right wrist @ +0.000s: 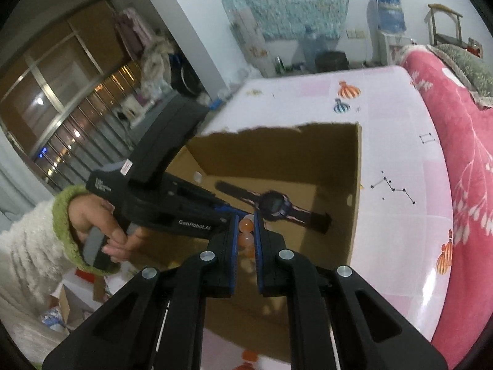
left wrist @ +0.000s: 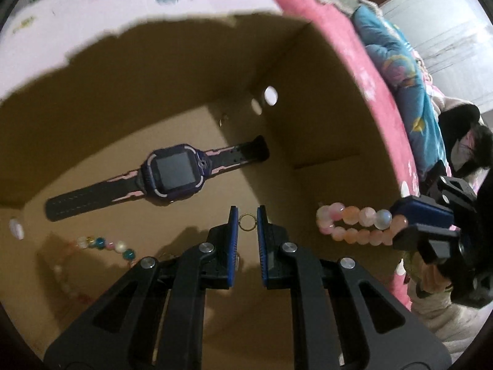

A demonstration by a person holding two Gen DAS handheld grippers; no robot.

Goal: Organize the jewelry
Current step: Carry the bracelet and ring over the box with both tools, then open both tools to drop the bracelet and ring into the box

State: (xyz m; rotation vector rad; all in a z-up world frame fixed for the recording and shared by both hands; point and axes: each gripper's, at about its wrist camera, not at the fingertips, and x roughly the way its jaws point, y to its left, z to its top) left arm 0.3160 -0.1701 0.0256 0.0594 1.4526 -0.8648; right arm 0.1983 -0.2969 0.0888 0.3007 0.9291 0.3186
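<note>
My left gripper (left wrist: 247, 215) is inside an open cardboard box (left wrist: 323, 98) and shut on a small gold ring (left wrist: 247, 222) between its blue pads. A dark smartwatch (left wrist: 172, 174) with pink strap markings lies on the box floor just ahead; it also shows in the right wrist view (right wrist: 277, 206). A multicoloured bead string (left wrist: 106, 245) lies at the box's left. My right gripper (left wrist: 400, 225) is shut on a pink-orange bead bracelet (left wrist: 351, 225) and holds it over the box's right wall; the beads (right wrist: 246, 231) sit between its pads in the right wrist view.
The box stands on a pale pink patterned table (right wrist: 385, 154). A pink floral blanket (right wrist: 471, 160) runs along the right side. The box's far wall has a torn top edge (right wrist: 277, 128). The left gripper body (right wrist: 172, 203) and hand fill the box's left side.
</note>
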